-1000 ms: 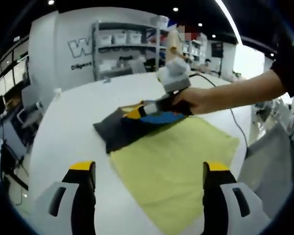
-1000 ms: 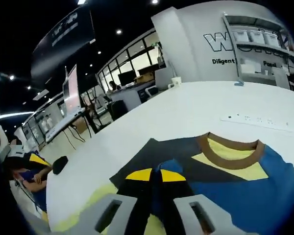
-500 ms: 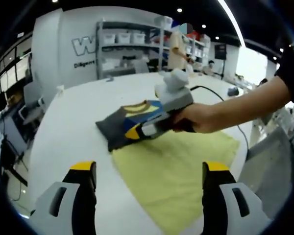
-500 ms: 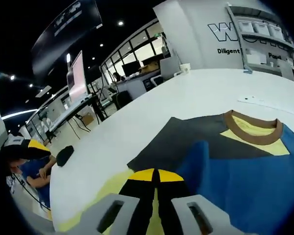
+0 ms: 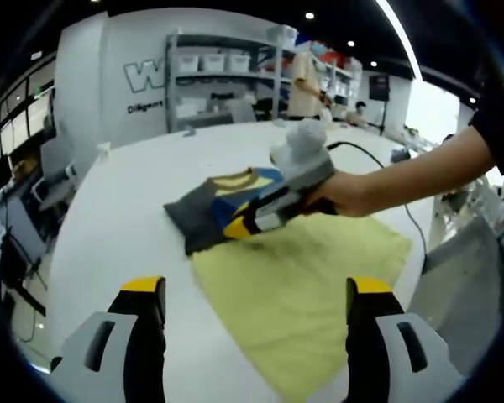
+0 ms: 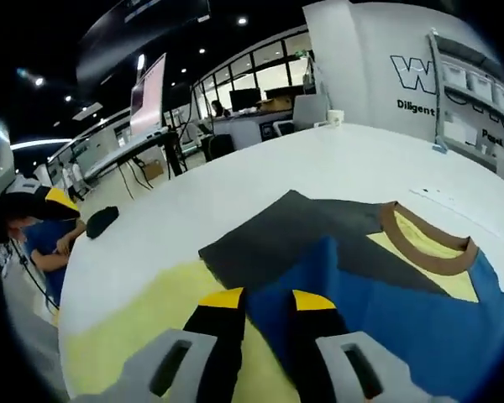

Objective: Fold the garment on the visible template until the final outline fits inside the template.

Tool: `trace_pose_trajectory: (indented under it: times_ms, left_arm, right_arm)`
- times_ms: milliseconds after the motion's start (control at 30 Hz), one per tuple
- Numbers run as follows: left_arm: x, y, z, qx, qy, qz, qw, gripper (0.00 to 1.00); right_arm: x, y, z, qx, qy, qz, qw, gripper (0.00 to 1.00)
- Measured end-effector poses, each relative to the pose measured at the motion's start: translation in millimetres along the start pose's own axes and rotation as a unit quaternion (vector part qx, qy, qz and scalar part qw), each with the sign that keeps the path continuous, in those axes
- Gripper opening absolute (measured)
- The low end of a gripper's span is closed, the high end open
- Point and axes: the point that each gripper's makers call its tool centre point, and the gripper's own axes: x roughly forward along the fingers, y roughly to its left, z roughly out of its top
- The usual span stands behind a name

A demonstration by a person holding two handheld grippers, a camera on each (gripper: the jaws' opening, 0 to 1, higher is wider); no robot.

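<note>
A folded garment [image 5: 208,204], blue and dark grey with a brown collar [image 6: 427,238], lies at the far edge of the yellow template [image 5: 302,277] on a white table [image 5: 118,218]. In the right gripper view the garment [image 6: 386,294] has a blue flap laid over its grey part. My right gripper [image 6: 269,300] rests low over the flap's near edge, its jaws a little apart with blue cloth between them. A hand [image 5: 353,191] holds that right gripper [image 5: 237,228] against the garment's near edge. My left gripper [image 5: 255,287] hangs wide open above the template's near corner, holding nothing.
A cable [image 5: 386,176] trails across the table behind the hand. Shelves [image 5: 227,75] and a standing person [image 5: 307,75] are beyond the far edge. The template [image 6: 143,327] reaches toward the table's rim, where a seated person [image 6: 42,235] and desks lie below.
The right gripper drew the blue flap over the grey part toward the template, then its jaws parted slightly. The left gripper stayed put.
</note>
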Motion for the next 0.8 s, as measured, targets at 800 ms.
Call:
trace_pose_trajectory:
  times_ms: [800]
  left_arm:
    - [2,4.9,-6.9,0.013,0.017,0.008,0.9997,0.8]
  right_arm:
    - [-9,-8,-0.2,-0.018,0.007,0.008,0.9998,0.0]
